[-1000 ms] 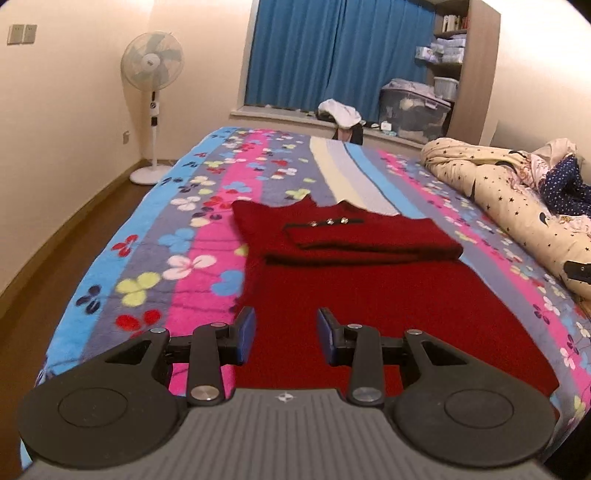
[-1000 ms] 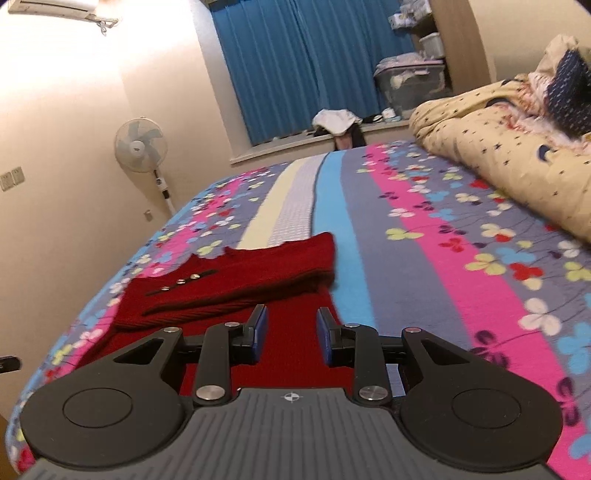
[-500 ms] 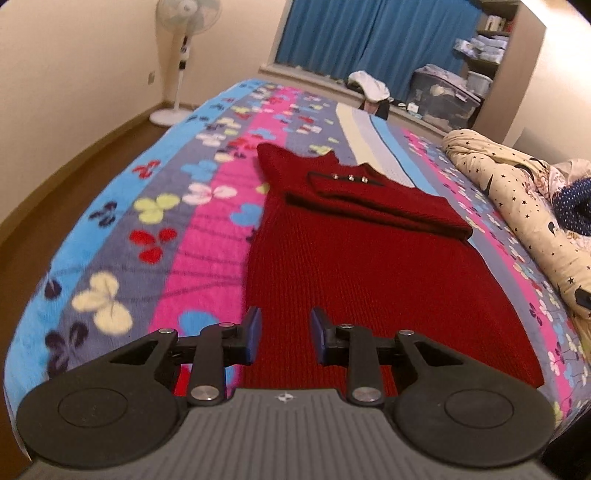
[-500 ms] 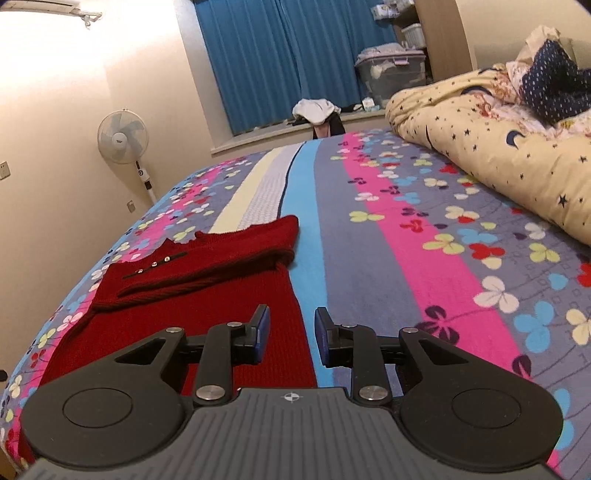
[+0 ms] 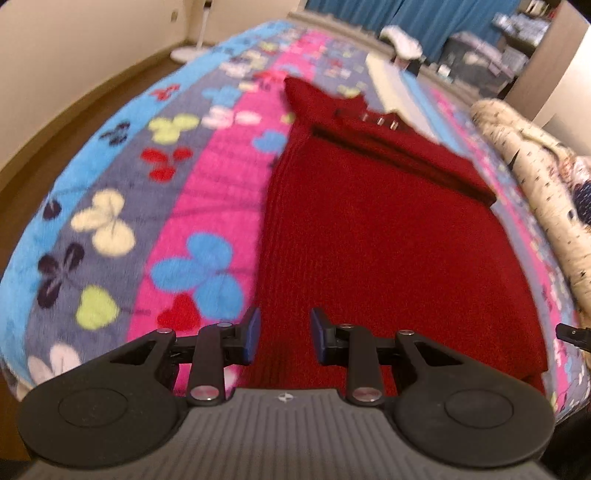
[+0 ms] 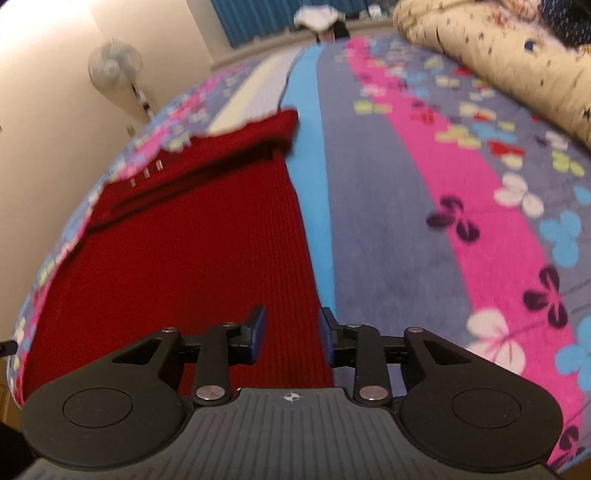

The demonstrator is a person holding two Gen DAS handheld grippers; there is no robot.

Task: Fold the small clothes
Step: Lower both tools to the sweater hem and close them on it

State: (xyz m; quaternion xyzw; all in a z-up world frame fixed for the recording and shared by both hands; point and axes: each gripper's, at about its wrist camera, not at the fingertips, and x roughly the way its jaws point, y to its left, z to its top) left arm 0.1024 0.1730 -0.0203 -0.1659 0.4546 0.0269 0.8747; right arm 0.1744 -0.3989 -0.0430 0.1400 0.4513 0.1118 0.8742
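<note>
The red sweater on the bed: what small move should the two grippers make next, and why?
Probably lower both onto the near hem and close there. The red sweater lies flat, sleeves folded across its top; the left gripper and right gripper each hang over a near corner, gripping nothing, the right jaws opening.

One red sweater (image 5: 380, 229), one striped blanket (image 5: 207, 192), one starred quilt (image 5: 528, 177), one fan (image 6: 114, 68).

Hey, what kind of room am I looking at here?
Most likely a bedroom: a bed with a flowered blanket, a rolled star-print quilt beside it, blue curtains and a standing fan.
</note>
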